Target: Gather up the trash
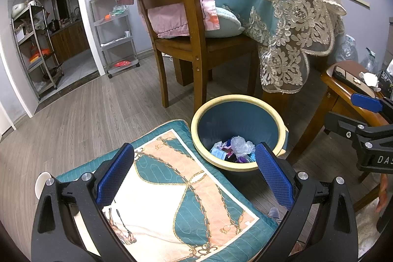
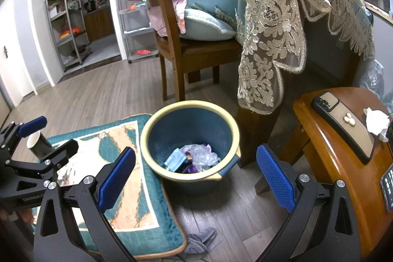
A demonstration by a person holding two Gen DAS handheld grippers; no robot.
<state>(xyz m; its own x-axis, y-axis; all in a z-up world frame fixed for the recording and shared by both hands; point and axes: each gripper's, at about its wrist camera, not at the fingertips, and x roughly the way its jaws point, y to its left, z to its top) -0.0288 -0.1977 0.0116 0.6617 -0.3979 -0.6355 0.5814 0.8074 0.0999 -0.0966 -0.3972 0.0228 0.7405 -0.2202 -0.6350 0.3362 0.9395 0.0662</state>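
Hovering wide open, both of them: left gripper (image 1: pixel 196 173) spread over the patterned cushion (image 1: pixel 176 188), right gripper (image 2: pixel 196 176) spread just near of the blue bin (image 2: pixel 190 139), nothing held in either. Sitting on the wood floor (image 2: pixel 103 92) between cushion on the left and wooden stool (image 2: pixel 326 151) on the right, with crumpled trash (image 2: pixel 194 157) heaped in its bottom. Still out on the stool: a white tissue wad (image 2: pixel 377 123) beside a phone (image 2: pixel 343 124); dark cup (image 2: pixel 38 144) at far left, lace tablecloth (image 2: pixel 270 41) and chair (image 2: pixel 172 41) beyond.
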